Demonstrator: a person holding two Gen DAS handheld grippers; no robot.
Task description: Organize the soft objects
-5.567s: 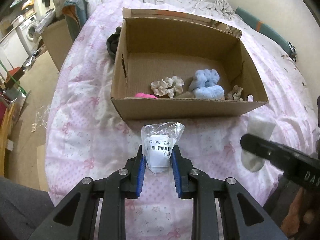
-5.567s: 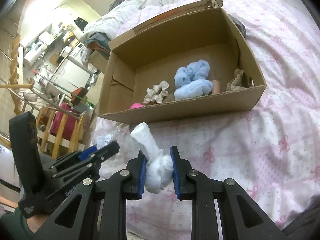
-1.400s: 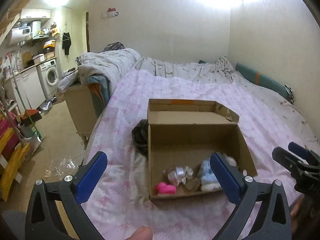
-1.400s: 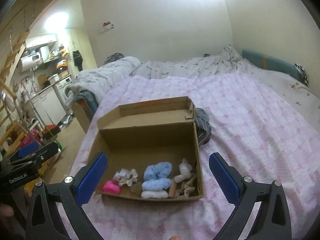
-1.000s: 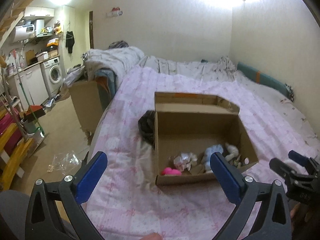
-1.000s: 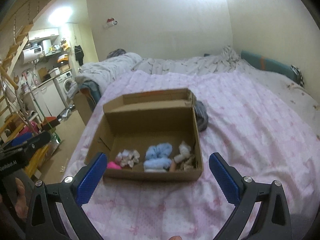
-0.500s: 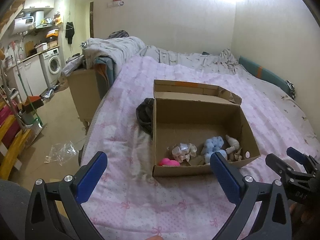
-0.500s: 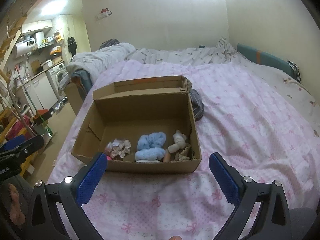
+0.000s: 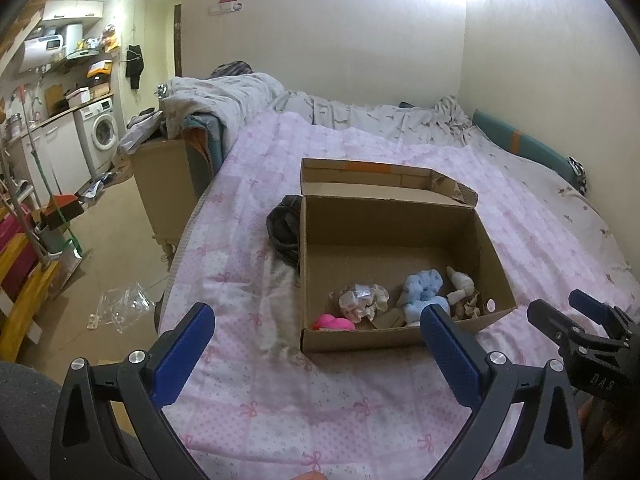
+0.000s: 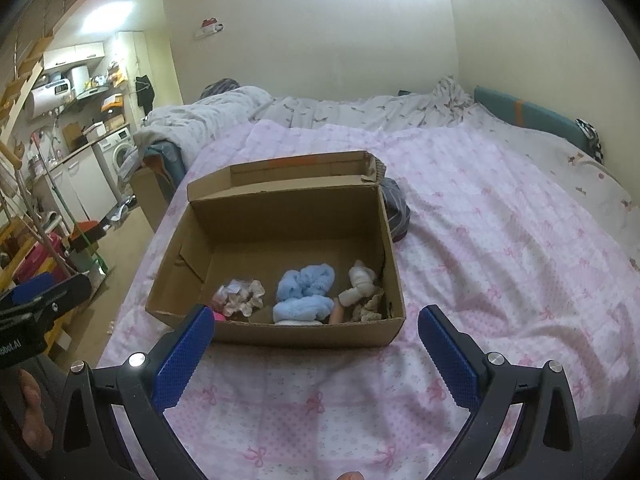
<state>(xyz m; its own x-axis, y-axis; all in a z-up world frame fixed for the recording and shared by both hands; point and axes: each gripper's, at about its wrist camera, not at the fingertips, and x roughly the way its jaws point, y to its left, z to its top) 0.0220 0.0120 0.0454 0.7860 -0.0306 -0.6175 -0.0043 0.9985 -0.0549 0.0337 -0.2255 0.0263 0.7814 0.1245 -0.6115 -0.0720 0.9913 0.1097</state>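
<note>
An open cardboard box (image 9: 360, 338) (image 10: 280, 334) sits on the pink bedspread. Inside lie a blue fluffy scrunchie (image 9: 422, 292) (image 10: 304, 290), a bagged cream scrunchie (image 9: 362, 300) (image 10: 240, 296), a pink soft item (image 9: 334, 323), a white rolled sock (image 9: 460, 284) (image 10: 360, 282) and a beige crumpled piece (image 10: 370, 306). My left gripper (image 9: 320, 344) hangs wide open in front of the box with nothing in it. My right gripper (image 10: 314, 342) is likewise wide open and holds nothing, pulled back from the box's front wall.
A dark garment (image 9: 285, 232) (image 10: 396, 210) lies behind the box's far corner. A rumpled grey duvet (image 9: 224, 96) is heaped at the bed's head. Left of the bed are a wooden cabinet (image 9: 164, 184), plastic bags on the floor (image 9: 120, 308) and a washing machine (image 9: 102, 136).
Since the oldest frames both grippers let go of the bagged item and the white sock, which now lie in the box. Both have opened wide and drawn back; lately they tilted slightly down.
</note>
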